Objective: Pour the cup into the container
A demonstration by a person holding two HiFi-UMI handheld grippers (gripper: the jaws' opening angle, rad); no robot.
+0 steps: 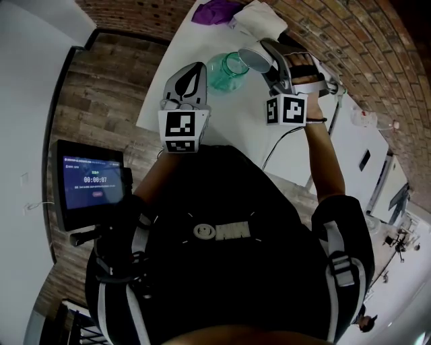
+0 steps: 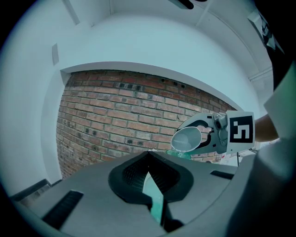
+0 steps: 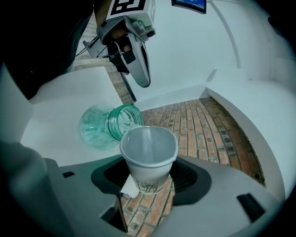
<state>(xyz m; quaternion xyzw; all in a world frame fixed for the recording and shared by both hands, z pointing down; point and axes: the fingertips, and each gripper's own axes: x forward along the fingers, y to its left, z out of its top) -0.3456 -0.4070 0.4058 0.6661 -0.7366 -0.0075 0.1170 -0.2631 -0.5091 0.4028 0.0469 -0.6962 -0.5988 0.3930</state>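
Observation:
A white paper cup (image 3: pixel 149 157) sits between the jaws of my right gripper (image 3: pixel 149 172), which is shut on it. The cup (image 1: pixel 252 58) is tipped with its mouth toward the green glass jar (image 1: pixel 225 71), which stands on the white table (image 1: pixel 242 135). The cup's inside looks empty. In the left gripper view, the cup (image 2: pixel 186 138) hangs just over the jar's rim (image 2: pixel 181 155). My left gripper (image 1: pixel 194 69) hovers left of the jar with its jaws together and nothing between them. In the right gripper view, that gripper (image 3: pixel 143 79) is above the jar (image 3: pixel 108 125) and apart from it.
A purple cloth (image 1: pixel 215 10) and a white bundle (image 1: pixel 259 17) lie at the table's far end by the brick wall (image 1: pixel 363 47). A black cable (image 1: pixel 277 147) runs over the near table edge. A lit screen (image 1: pixel 93 180) stands on the floor side at left.

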